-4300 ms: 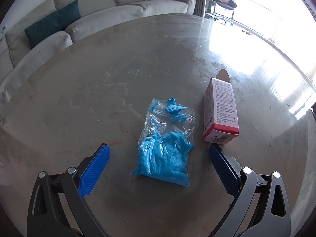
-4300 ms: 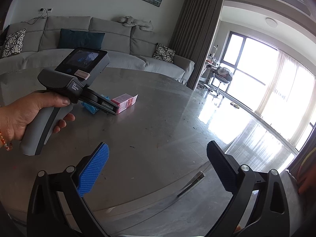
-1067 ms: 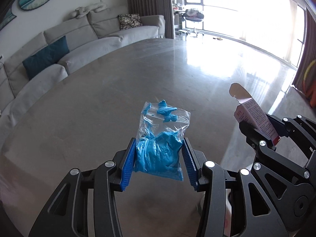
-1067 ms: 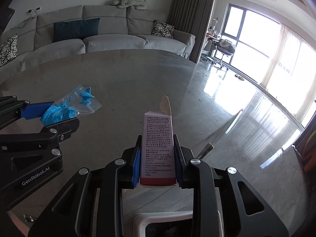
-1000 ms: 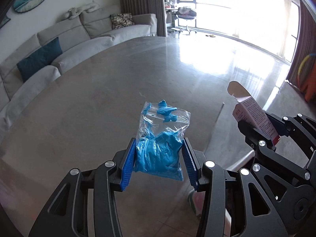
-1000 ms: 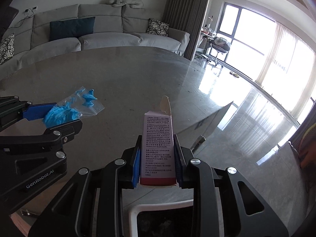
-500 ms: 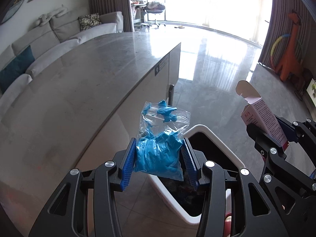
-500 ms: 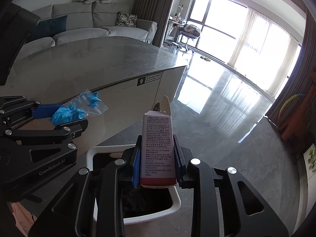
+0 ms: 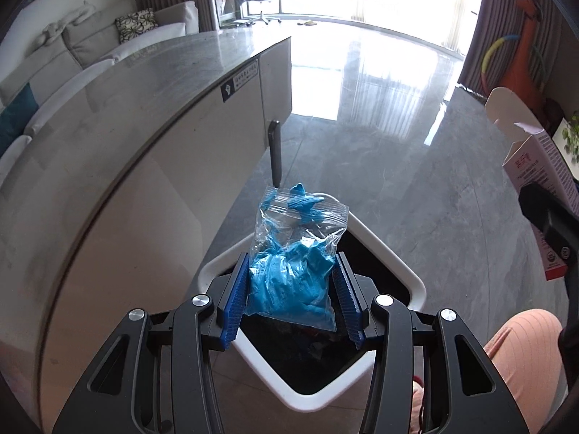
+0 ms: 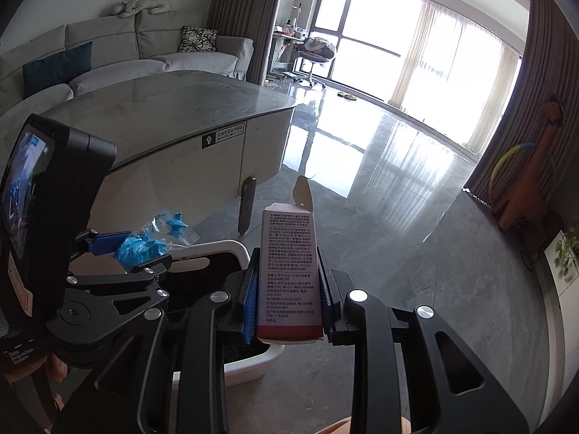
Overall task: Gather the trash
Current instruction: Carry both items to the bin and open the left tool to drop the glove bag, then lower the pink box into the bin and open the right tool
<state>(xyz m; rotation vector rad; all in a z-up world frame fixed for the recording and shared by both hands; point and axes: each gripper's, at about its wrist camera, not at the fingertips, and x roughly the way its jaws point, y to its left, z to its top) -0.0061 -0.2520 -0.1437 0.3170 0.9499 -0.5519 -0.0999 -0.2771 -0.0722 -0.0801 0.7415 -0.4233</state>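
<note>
Clear bag [image 9: 295, 253] of blue stuff: pinched between blue pads of left gripper [image 9: 291, 298], held over white bin [image 9: 383, 249]. Pink box [image 10: 288, 271], top flap open: clamped upright in right gripper [image 10: 287, 296], above bin's rim. Bin stands on grey floor [image 9: 416, 152] beside table [image 9: 119, 115].

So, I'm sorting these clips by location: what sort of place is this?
Most likely a home living room: a grey sectional sofa with cushions, a stone-topped table, and a child's orange ride-on toy by the curtains.

Black tool [image 9: 291, 300] frames, blue ribbed pads, silver screws
</note>
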